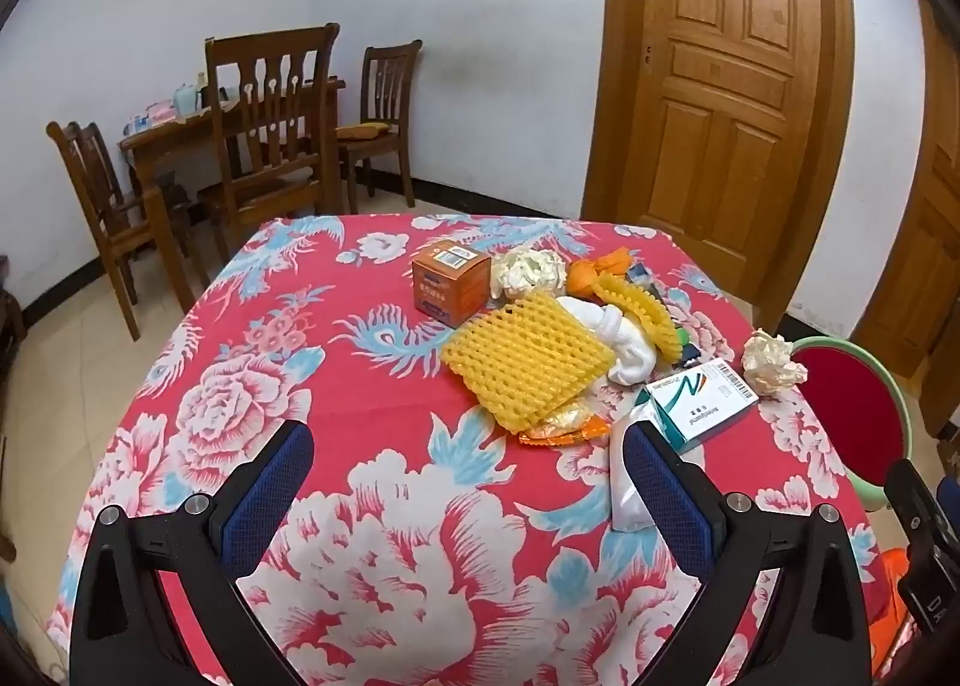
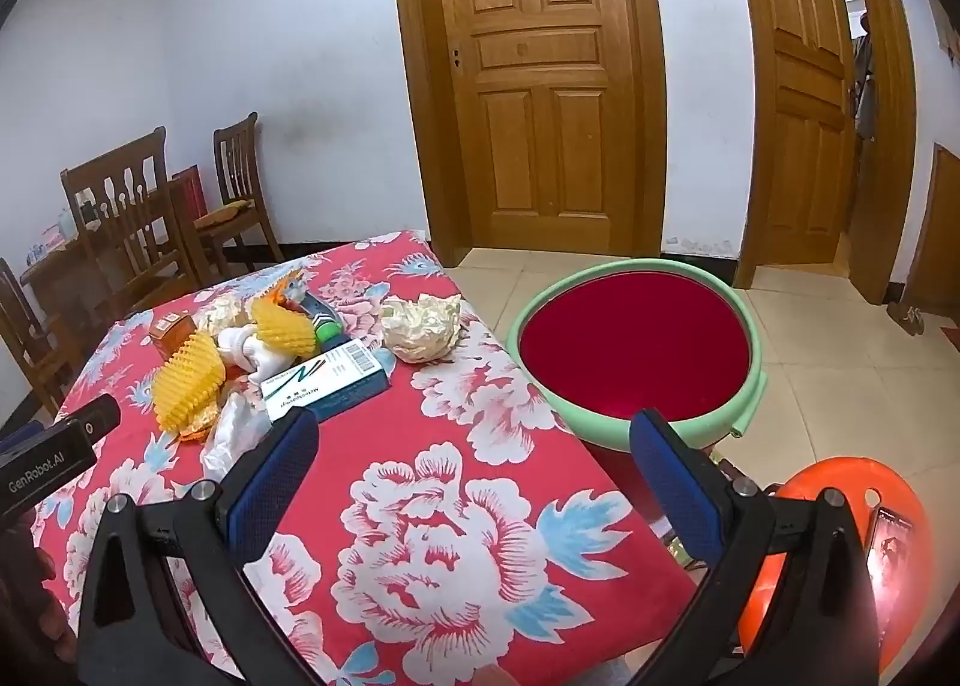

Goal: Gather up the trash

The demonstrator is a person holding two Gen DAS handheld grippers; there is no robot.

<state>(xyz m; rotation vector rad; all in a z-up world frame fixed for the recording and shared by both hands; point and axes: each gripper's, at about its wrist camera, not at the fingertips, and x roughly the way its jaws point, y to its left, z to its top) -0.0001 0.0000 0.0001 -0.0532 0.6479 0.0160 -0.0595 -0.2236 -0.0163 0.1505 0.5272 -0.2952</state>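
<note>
Two wrist views of a table draped in a red cloth printed with white and blue flowers (image 1: 372,422). The left gripper (image 1: 468,482), black-armed with blue textured pads, hovers over the near part of the cloth with its jaws spread wide and nothing between them. The right gripper (image 2: 474,473), of the same build, hangs over the table's right edge, likewise fully spread and empty; its right finger lies in front of the rim of the green basin.

The trash lies in a loose cluster on the far right part of the cloth. A yellow foam fruit net (image 1: 528,365) lies flat at the front of the pile, over an orange foil wrapper (image 1: 555,434). Behind it stands a small orange cardboard box (image 1: 450,281), with a crumpled cream paper ball (image 1: 528,269) just beside it. A second, curled yellow foam net (image 1: 645,308) and a white crumpled cloth or tissue (image 1: 618,347) lie to the right. A white and teal medicine carton (image 1: 699,404) lies flat at the pile's near right, partly over a clear plastic wrapper (image 1: 627,482). A larger crumpled cream paper wad (image 2: 423,326) sits apart, near the table's right edge.

Beside that edge stands a round green-rimmed basin with a red interior (image 2: 636,353). An orange plastic stool (image 2: 840,536) stands nearer, low right. Dark wooden chairs (image 1: 270,128) and a wooden panelled door (image 1: 720,86) fill the background.
</note>
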